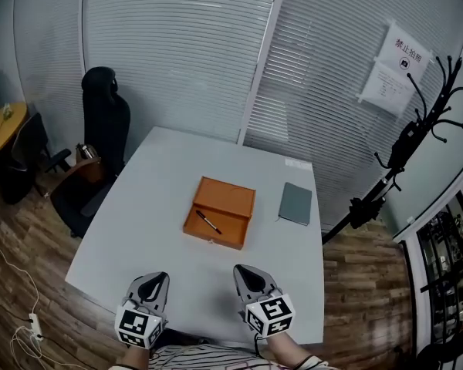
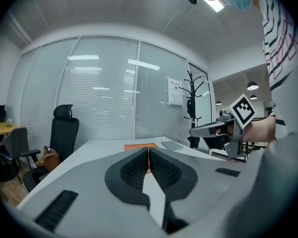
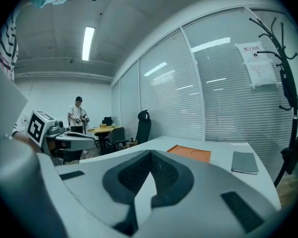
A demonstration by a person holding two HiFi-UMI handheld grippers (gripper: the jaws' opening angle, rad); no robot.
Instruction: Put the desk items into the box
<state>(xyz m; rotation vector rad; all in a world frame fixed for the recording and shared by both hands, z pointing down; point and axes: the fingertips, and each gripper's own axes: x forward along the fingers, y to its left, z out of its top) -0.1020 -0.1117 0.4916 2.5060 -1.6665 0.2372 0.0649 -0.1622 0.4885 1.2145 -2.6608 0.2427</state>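
**Desk:** Where are your tools?

**Caption:** At the near edge of the white table (image 1: pixel 158 199). Your left gripper (image 1: pixel 159 279) and your right gripper (image 1: pixel 244 273) sit side by side. Each has its jaws pressed tip to tip, with nothing between them.

**Desk:** What is there to pack?

**Caption:** By the look of the tabletop, only the grey notebook (image 1: pixel 295 203). It lies flat at 1 o'clock from your right gripper, with its long axis running roughly 12 to 6. It sits just beside the orange box (image 1: pixel 230 196), on the box's 3 o'clock side and not touching it. Your right gripper is nearer; the left would likely have to reach across the box.

**Desk:** And the box?

**Caption:** It is at 12 o'clock from the gap between your grippers. It is open, and a black pen (image 1: pixel 208 222) already lies inside, angled 10 to 4.

**Desk:** Do the views differ?

**Caption:** Only the head view shows the pen. Both gripper views skim the table and show the box as a low orange strip, its contents hidden. The right gripper view alone shows a person (image 3: pixel 78 114) standing far off at 9 o'clock, beside a yellow table (image 3: pixel 103 129).
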